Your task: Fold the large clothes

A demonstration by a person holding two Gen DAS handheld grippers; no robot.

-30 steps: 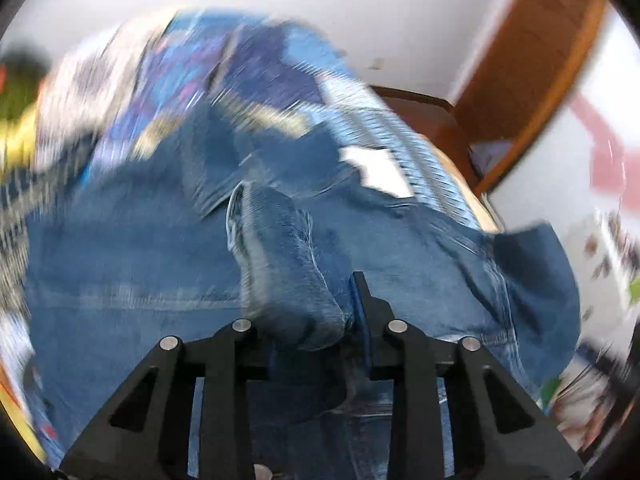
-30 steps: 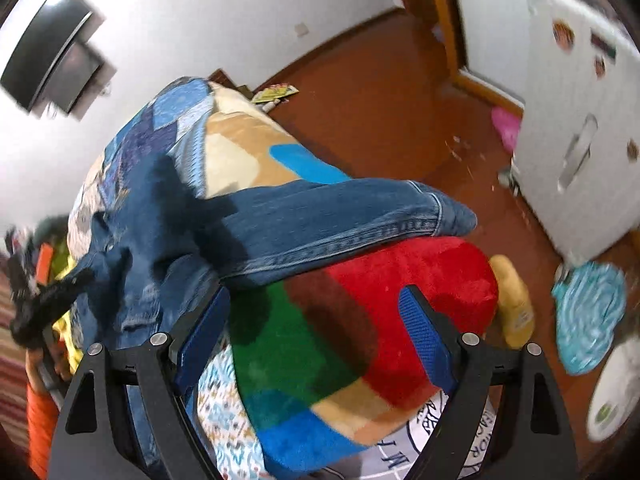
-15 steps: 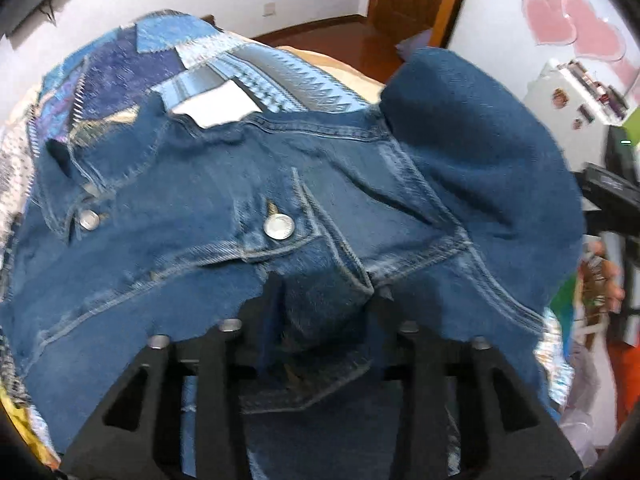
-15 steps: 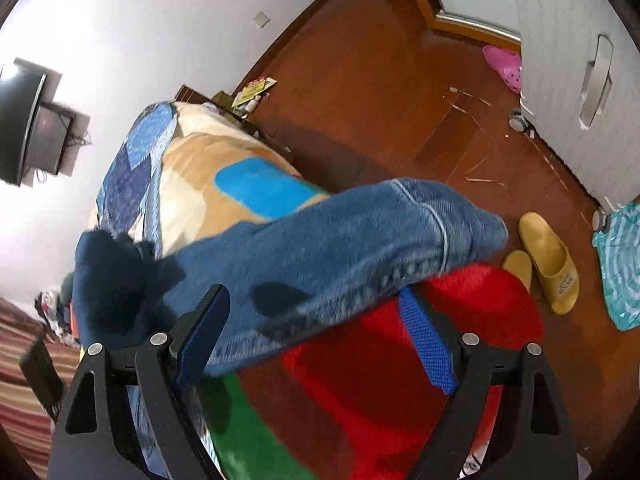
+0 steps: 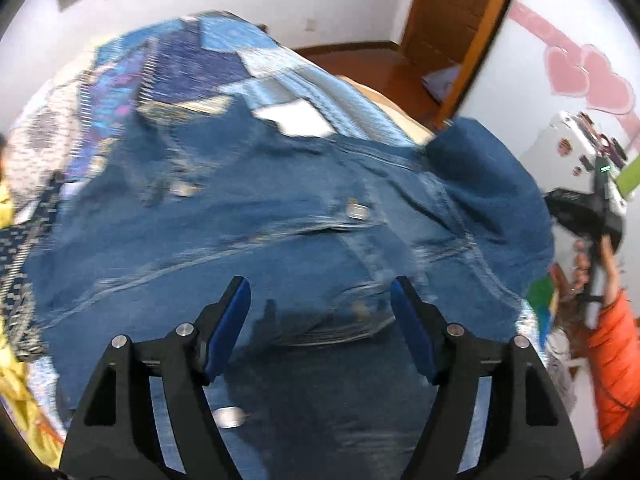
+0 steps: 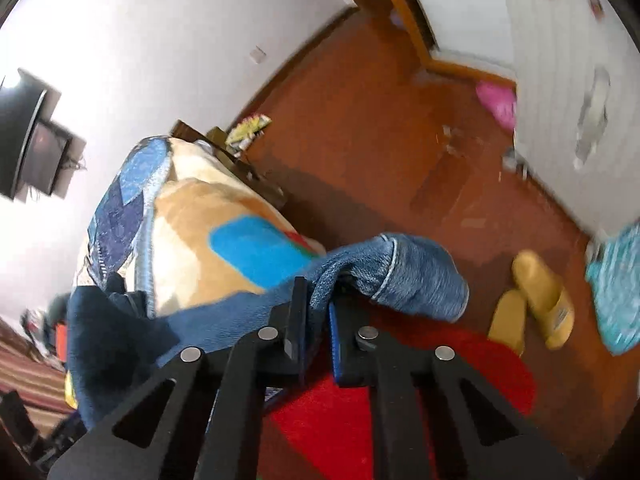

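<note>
A blue denim jacket (image 5: 280, 232) lies spread on the bed, front side up with metal buttons showing. My left gripper (image 5: 320, 304) is open just above the jacket's lower front, holding nothing. The jacket's sleeve (image 6: 404, 272) stretches across the bed's corner in the right wrist view. My right gripper (image 6: 316, 312) is shut on the sleeve near its cuff, which hangs past the jaws. The right gripper also shows at the right edge of the left wrist view (image 5: 588, 216), partly hidden behind the sleeve.
The bed carries a patchwork blue quilt (image 5: 192, 64) and a tan, blue and red blanket (image 6: 224, 240). Yellow slippers (image 6: 536, 300) lie on the wooden floor (image 6: 360, 128). A white cabinet (image 6: 580, 80) stands at right. A wall screen (image 6: 32, 136) hangs at left.
My left gripper let go of the jacket front and opened wide. My right gripper, open before, closed on the sleeve near the cuff and lifted it.
</note>
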